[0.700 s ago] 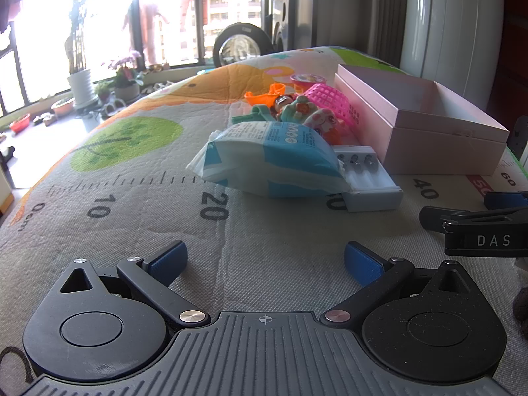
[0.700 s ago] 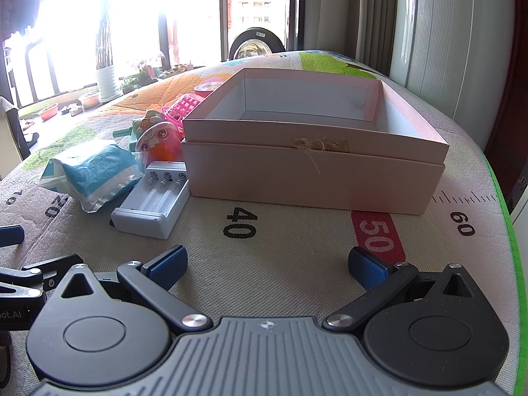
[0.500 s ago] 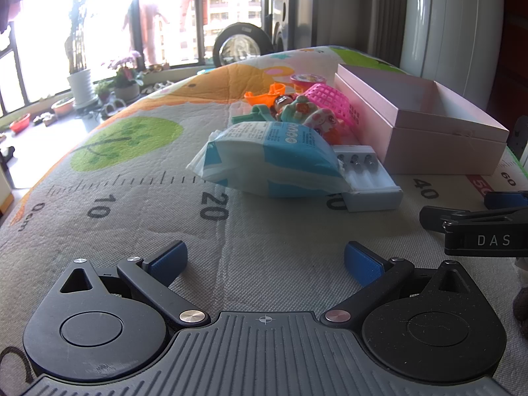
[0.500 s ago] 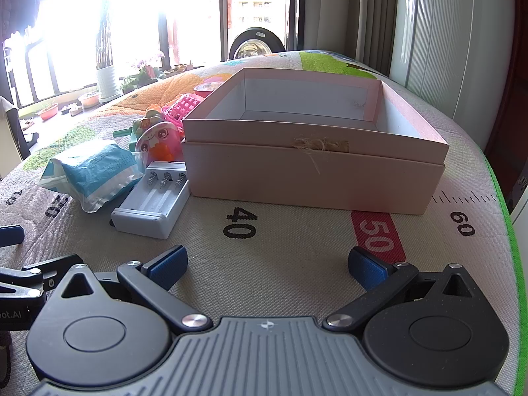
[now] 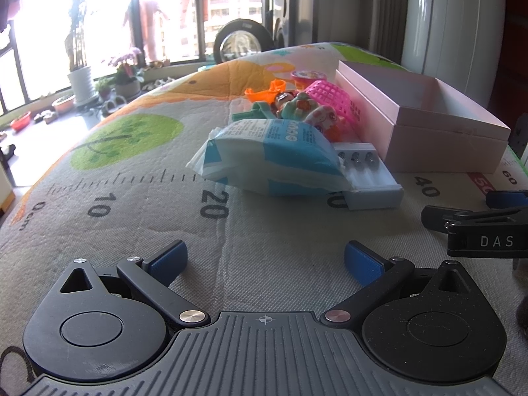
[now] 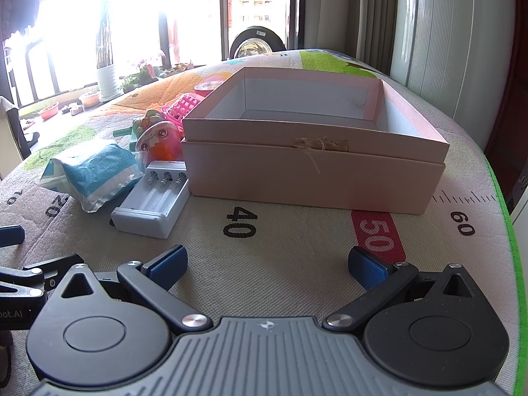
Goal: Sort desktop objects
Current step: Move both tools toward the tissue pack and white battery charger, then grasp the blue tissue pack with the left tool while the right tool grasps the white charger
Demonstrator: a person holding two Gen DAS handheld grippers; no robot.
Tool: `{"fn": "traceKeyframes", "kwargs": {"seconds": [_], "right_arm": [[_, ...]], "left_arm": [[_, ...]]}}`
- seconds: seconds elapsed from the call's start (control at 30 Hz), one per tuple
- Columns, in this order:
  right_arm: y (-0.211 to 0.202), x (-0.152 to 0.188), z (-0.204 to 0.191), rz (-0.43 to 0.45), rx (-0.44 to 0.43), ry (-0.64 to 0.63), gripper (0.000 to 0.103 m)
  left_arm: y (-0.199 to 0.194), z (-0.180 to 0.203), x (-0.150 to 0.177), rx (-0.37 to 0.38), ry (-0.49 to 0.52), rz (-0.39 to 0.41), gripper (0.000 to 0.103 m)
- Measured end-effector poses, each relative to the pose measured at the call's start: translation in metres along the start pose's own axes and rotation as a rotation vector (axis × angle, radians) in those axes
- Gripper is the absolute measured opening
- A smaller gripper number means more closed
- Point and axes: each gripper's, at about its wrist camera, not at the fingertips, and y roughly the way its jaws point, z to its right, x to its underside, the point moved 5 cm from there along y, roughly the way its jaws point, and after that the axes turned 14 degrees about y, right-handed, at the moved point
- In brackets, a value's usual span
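Note:
An open pink box [image 6: 313, 151] [image 5: 419, 115] stands on the printed mat. Left of it lie a white battery charger [image 6: 151, 199] [image 5: 369, 178], a blue-and-white tissue pack [image 5: 274, 158] [image 6: 92, 171], a pink cartoon toy [image 6: 158, 142] [image 5: 321, 117], a pink plastic basket [image 5: 330, 94] [image 6: 184, 105], an orange toy [image 5: 269, 90] and a teal toy [image 5: 290, 107]. My left gripper [image 5: 265, 259] is open and empty, low over the mat before the tissue pack. My right gripper [image 6: 267, 262] is open and empty before the box.
The mat [image 5: 132, 178] carries a ruler print with numbers. A small round pink tub [image 5: 307, 76] sits behind the basket. The table's right edge has a green border [image 6: 514, 247]. Each gripper's side shows in the other's view [image 5: 478, 227] [image 6: 19, 283].

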Motion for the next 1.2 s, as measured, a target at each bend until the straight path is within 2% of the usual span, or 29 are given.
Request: {"fn": "traceKeyframes", "kwargs": {"seconds": [0.17,0.43,0.5,0.53,0.6,0.7,0.77,0.83,0.9,1.0,1.1,1.2], "right_arm": [[-0.008,0.004,0.002,-0.035,0.017,0.022,0.103],[-0.012,0.004,0.002,-0.075,-0.002,-0.028,0.103],[-0.015,0.001,-0.005,-0.129,-0.037,-0.085,0.103],[-0.02,-0.002,-0.009,-0.128,-0.071,-0.115,0.103],[-0.033,-0.008,-0.022,-0.061,-0.129,-0.167,0.103],[-0.029,-0.014,-0.051,-0.051,-0.19,-0.209,0.103],[-0.015,-0.017,-0.072,-0.044,-0.193,-0.227,0.101],[0.001,-0.017,-0.087,-0.025,-0.167,-0.254,0.092],[0.015,-0.016,-0.094,-0.038,-0.157,-0.266,0.074],[0.015,-0.014,-0.086,-0.067,-0.189,-0.226,0.054],[-0.002,-0.008,-0.067,-0.056,-0.198,-0.215,0.048],[-0.018,0.004,-0.043,-0.086,-0.216,-0.209,0.048]], "left_arm": [[0.001,-0.001,-0.001,0.019,0.0,-0.018,0.103],[-0.001,-0.001,-0.001,0.033,0.016,-0.015,0.103],[-0.006,-0.003,0.0,0.049,0.039,-0.012,0.103],[-0.011,-0.005,-0.001,0.051,0.052,0.002,0.103],[-0.021,-0.014,-0.005,0.018,0.068,0.048,0.103],[-0.028,-0.039,-0.02,-0.039,0.008,0.09,0.103],[-0.029,-0.055,-0.031,-0.049,-0.046,0.107,0.103],[-0.029,-0.066,-0.037,-0.068,-0.068,0.11,0.103],[-0.027,-0.068,-0.04,-0.071,-0.062,0.102,0.103],[-0.018,-0.063,-0.042,-0.051,-0.04,0.079,0.103],[-0.009,-0.053,-0.043,-0.017,-0.04,0.049,0.103],[-0.003,-0.041,-0.047,0.033,-0.035,0.038,0.103]]}}
